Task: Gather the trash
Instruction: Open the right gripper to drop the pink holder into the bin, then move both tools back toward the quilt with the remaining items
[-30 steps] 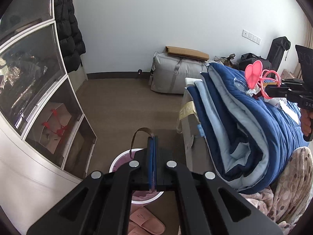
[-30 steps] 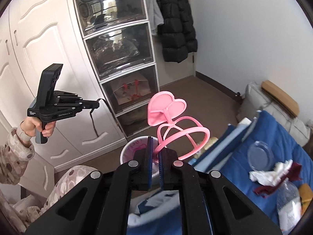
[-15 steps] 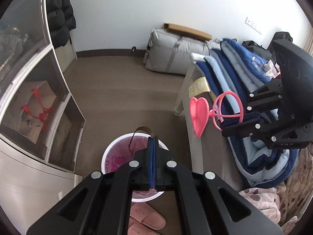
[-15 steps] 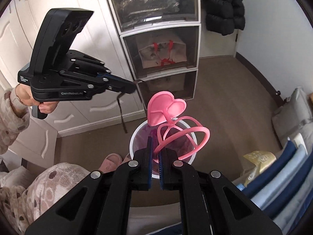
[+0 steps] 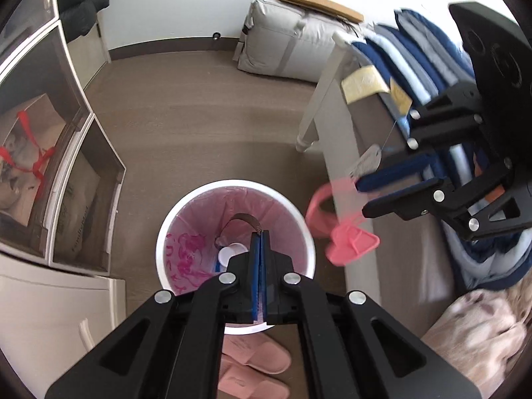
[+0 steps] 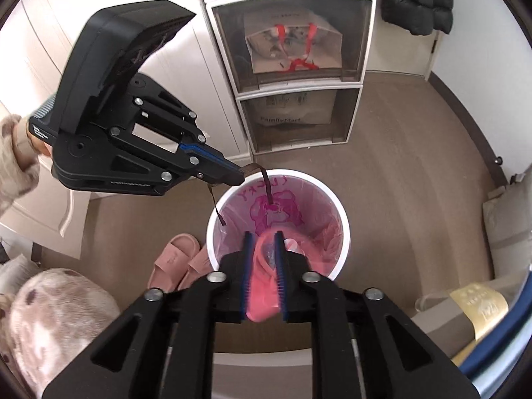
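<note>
Brown floor is carrying the white round bin with pink liner (image 6: 344, 232); the right gripper (image 6: 264, 266), opened narrowly, is releasing the pink heart-shaped plastic piece (image 5: 345, 246) just above the bin's rim, while the left gripper (image 5: 260, 237) is pinching a brown strap (image 6: 266, 186) over it.

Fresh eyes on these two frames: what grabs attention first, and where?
The pink heart-shaped plastic piece, blurred, beside the rim of the white bin, just below the right gripper, whose blue-padded jaws stand apart. Next, the bin's pink liner with magenta print, centre floor in both views. Then the left gripper, shut on a brown strap that dangles over the bin mouth.
</note>
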Demonstrator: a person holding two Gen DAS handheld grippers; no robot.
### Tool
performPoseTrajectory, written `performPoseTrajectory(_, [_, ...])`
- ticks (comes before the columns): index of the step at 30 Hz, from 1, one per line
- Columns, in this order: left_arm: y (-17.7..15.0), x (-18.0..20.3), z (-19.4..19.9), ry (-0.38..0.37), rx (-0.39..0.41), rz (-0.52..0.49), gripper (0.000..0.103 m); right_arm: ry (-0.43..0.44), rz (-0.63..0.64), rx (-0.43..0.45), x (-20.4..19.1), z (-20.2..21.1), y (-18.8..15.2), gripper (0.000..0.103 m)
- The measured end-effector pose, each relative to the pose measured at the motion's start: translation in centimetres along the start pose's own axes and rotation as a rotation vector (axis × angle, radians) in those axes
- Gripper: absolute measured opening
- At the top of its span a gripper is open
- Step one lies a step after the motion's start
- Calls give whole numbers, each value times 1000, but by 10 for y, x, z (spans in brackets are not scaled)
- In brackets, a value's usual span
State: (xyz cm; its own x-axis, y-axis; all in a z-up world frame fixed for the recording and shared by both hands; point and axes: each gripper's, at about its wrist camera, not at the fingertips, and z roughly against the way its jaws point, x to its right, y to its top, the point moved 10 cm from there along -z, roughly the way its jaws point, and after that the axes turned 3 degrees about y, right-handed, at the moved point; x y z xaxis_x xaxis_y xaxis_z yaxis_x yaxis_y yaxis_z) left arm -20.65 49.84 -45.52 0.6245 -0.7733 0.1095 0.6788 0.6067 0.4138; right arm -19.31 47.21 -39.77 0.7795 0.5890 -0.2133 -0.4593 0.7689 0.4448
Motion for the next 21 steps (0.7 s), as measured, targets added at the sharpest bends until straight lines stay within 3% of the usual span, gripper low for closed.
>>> performPoseTrajectory(1, [-2, -2, -4, 0, -8, -9, 2, -11, 13, -7, 1, -3, -1, 24])
performPoseTrajectory(3, [-7, -6, -12, -6, -30, -14, 14, -27, 30, -18, 3, -9, -1, 34])
performPoseTrajectory(5, [-10, -11, -19, 3, -39, -22, 50, -36, 28, -32, 8, -15, -1, 35])
performPoseTrajectory(6, [-11, -13, -23, 17, -41, -31, 59, -36, 21, -37, 10, -17, -1, 35])
performPoseTrajectory(9, [-15, -21, -36, 62, -53, -49, 70, -37, -20, -30, 18, -20, -1, 38])
performPoseTrajectory(10, [-18, -25, -40, 84, -79, -38, 78, -39, -30, -24, 19, -19, -2, 41])
performPoseTrajectory(11, [-21, -27, -43, 94, -97, -25, 84, -46, -33, -15, 21, -17, -3, 48])
performPoseTrajectory(18, [-31, -21, -43, 93, -123, -62, 97, -85, -6, 60, 21, -1, 6, 95])
performPoseTrajectory(21, [-35, -20, -39, 107, -129, -73, 98, -105, 25, 88, 17, 7, 9, 96])
